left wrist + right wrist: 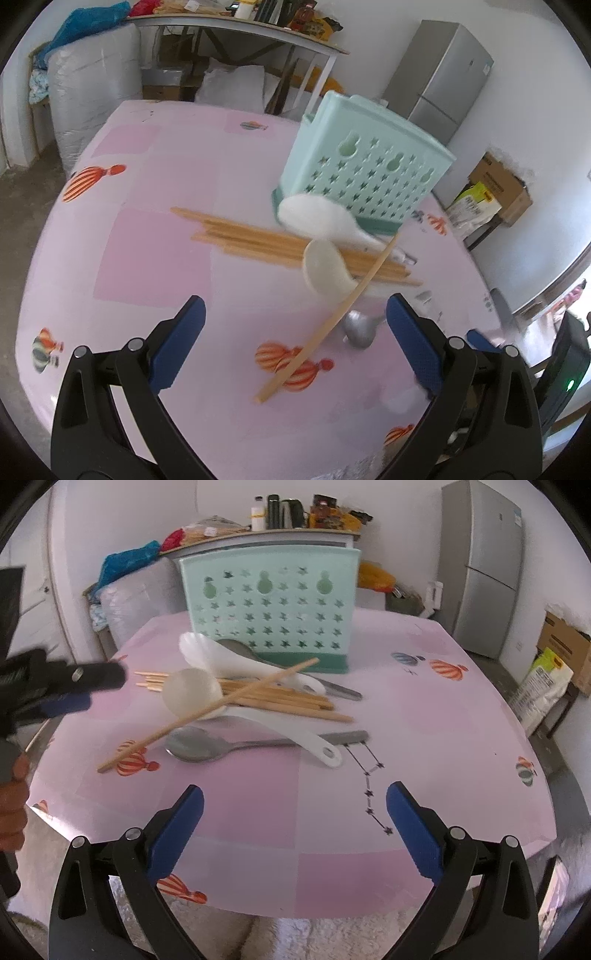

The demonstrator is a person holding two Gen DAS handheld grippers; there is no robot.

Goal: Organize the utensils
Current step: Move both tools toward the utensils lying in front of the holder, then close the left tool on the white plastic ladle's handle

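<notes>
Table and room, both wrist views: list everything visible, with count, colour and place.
utensil holder: one, mint green with star holes, upright at the table's far side
chopsticks: a bundle, count unclear, light wood, lying before the holder
loose chopstick: one, wood, slanting across the pile
white spoons: two, lying in the pile
metal spoons: two, grey, one nearest the camera, one by the holder
tablecloth: one, pink with balloon prints
fridge: one, grey, by the right wall
cardboard box: one, brown, on the floor at right
left gripper: open, empty
right gripper: open, empty
</notes>
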